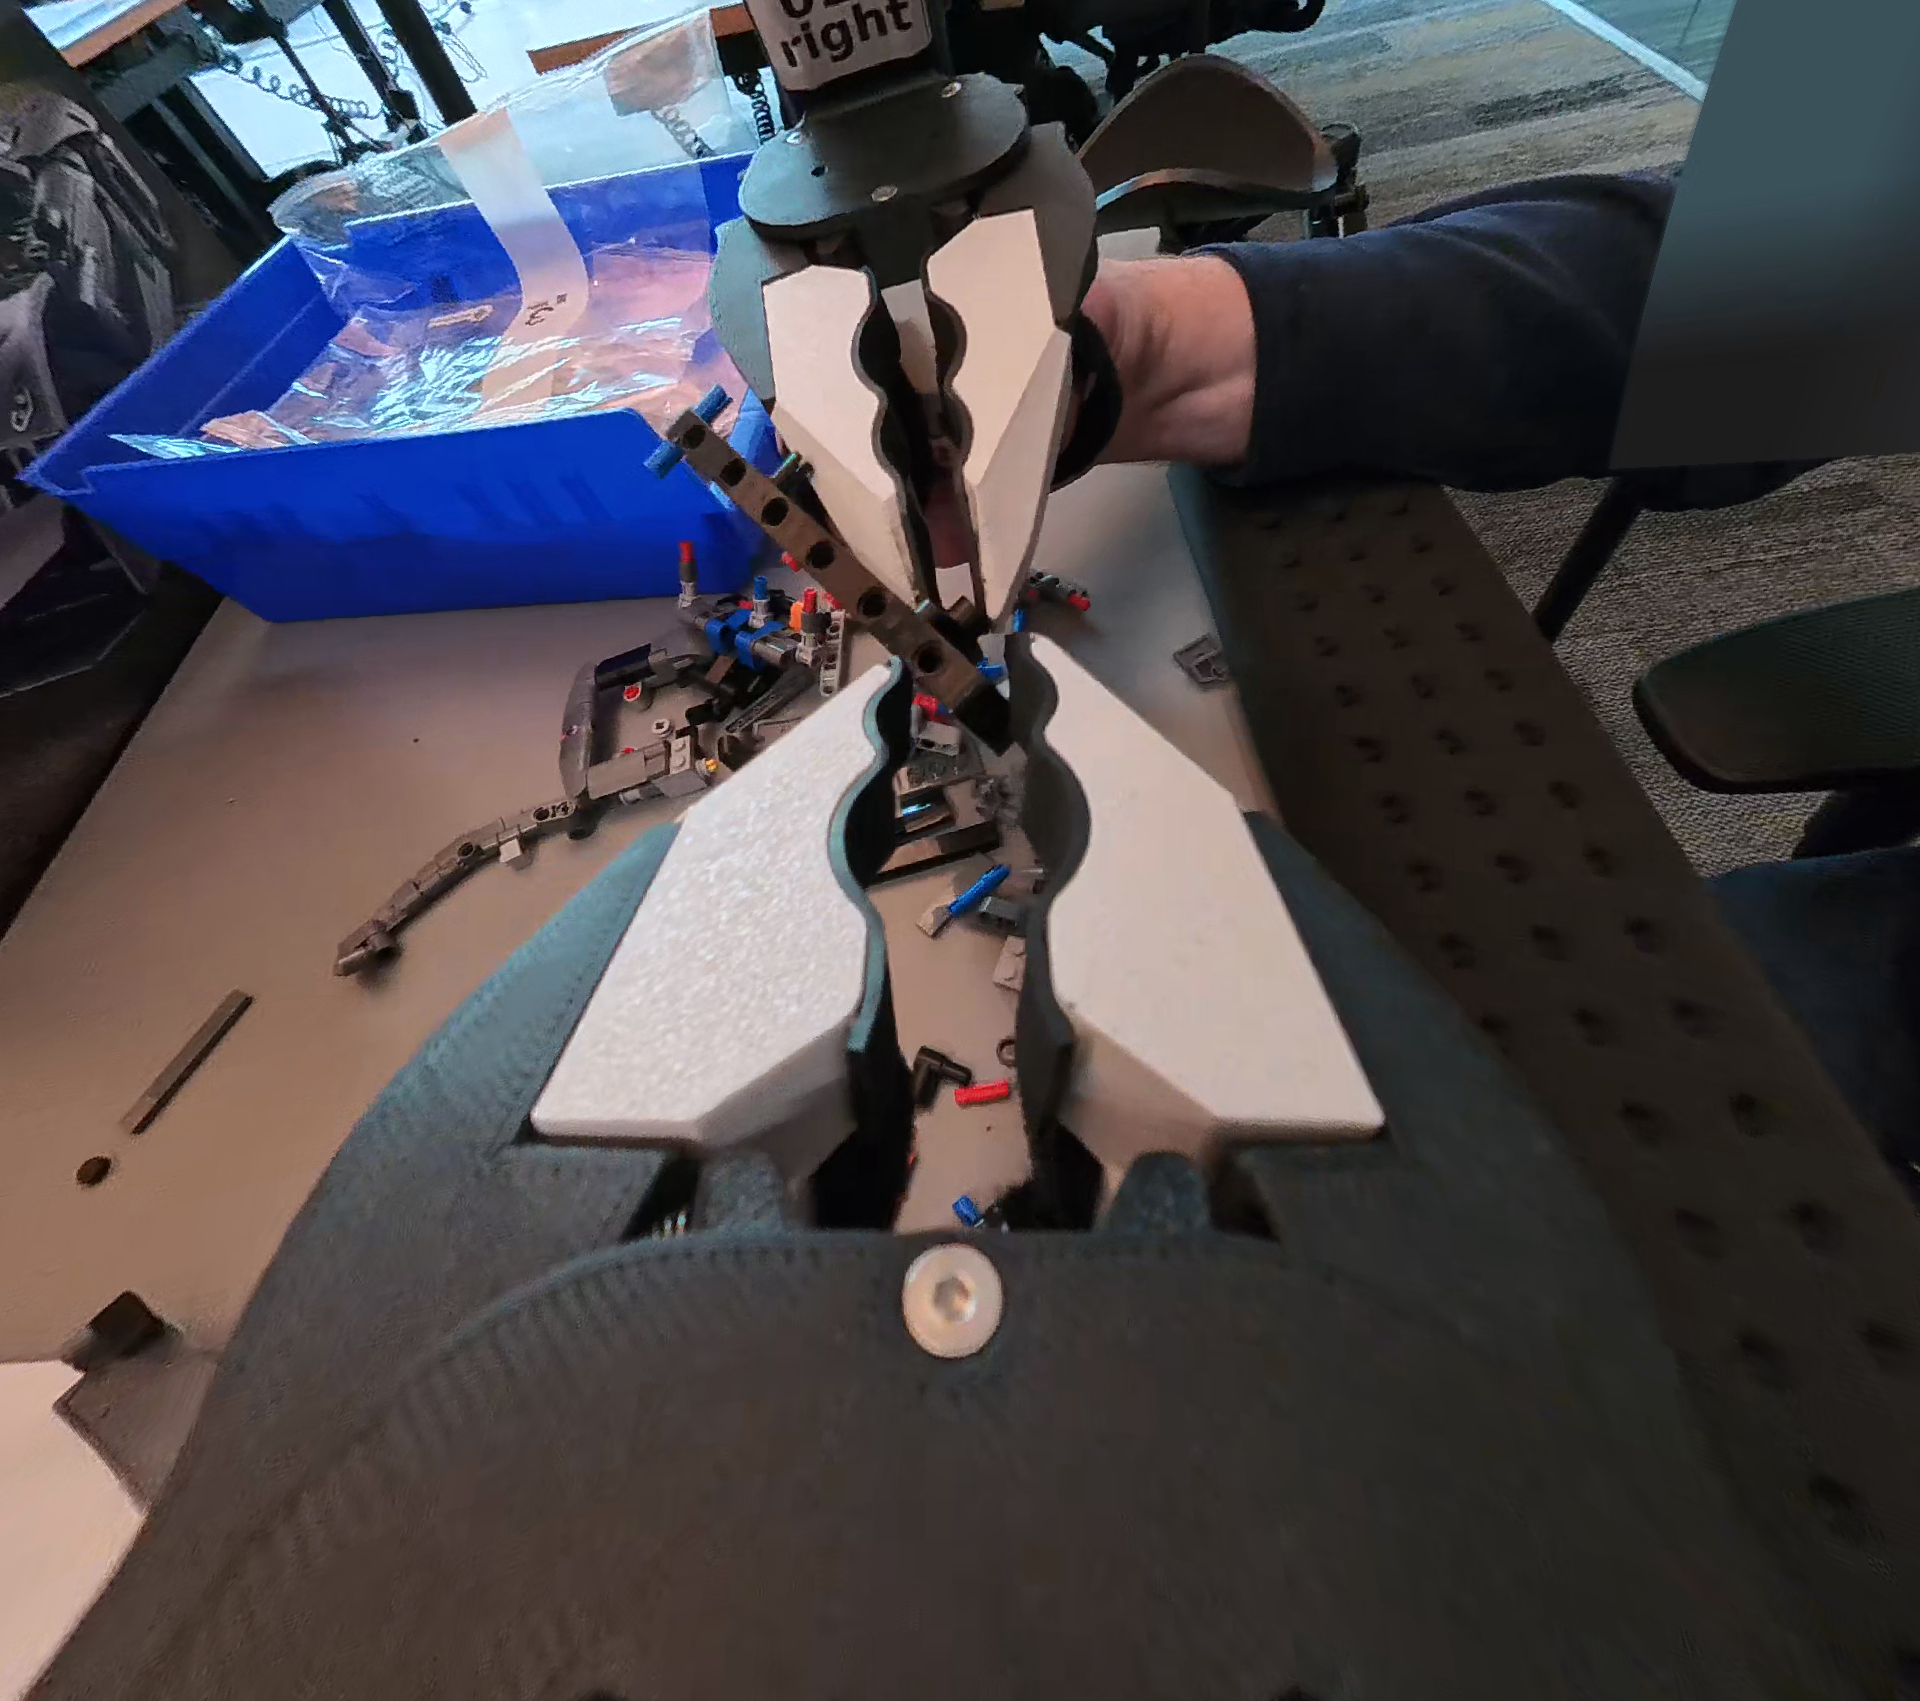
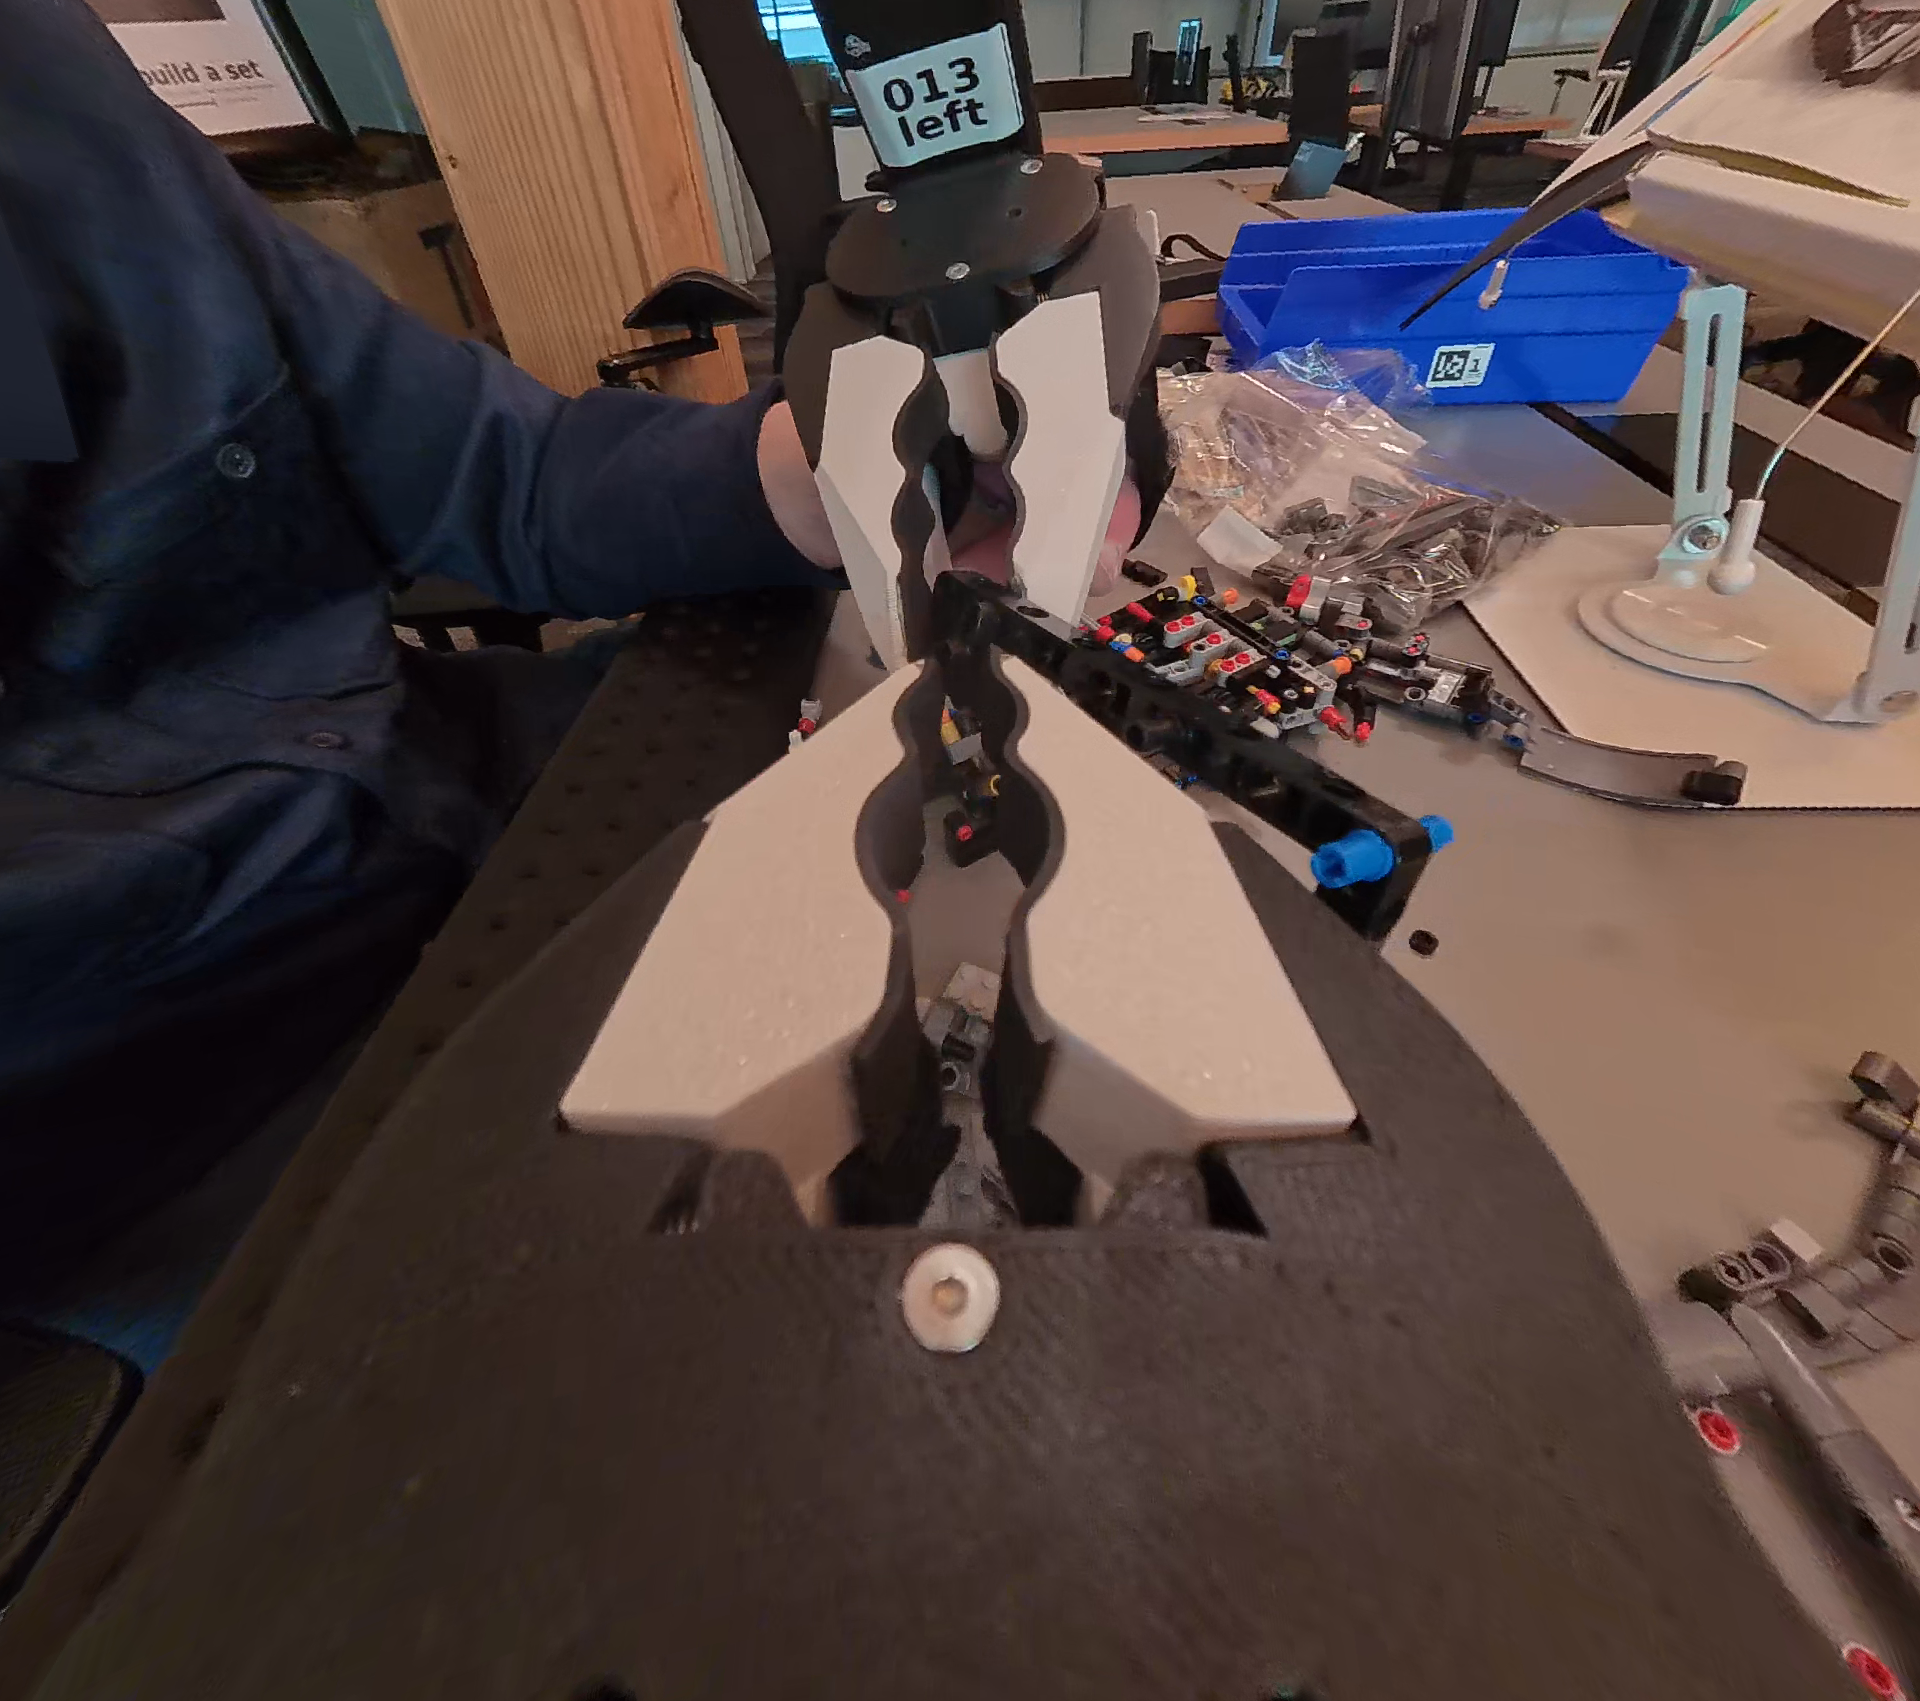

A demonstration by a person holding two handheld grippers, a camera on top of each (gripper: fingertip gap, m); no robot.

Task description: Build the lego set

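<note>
A long black beam [image 1: 774, 513] with holes is held in the air between both grippers, and a blue pin [image 1: 686, 430] sticks through its far end. My left gripper [image 1: 961, 664] is shut on the beam's near end. My right gripper [image 1: 982, 617] comes down from above, nearly closed on the same end. In the right wrist view the beam [image 2: 1195, 737] runs off to the right with the blue pin [image 2: 1351, 856] at its tip. There my right gripper [image 2: 961, 675] meets the left gripper [image 2: 977, 612] tip to tip.
A partly built model [image 1: 727, 643] [image 2: 1247, 654] lies on the grey table beside a grey curved chain of parts [image 1: 457, 872]. Loose pieces [image 1: 966, 903] lie under the grippers. A blue bin [image 1: 416, 508] holds plastic bags. A booklet stand [image 2: 1704, 591] is at right, a black perforated board [image 1: 1455, 768] near the person. Both grippers' tips are close together, under 4 cm apart.
</note>
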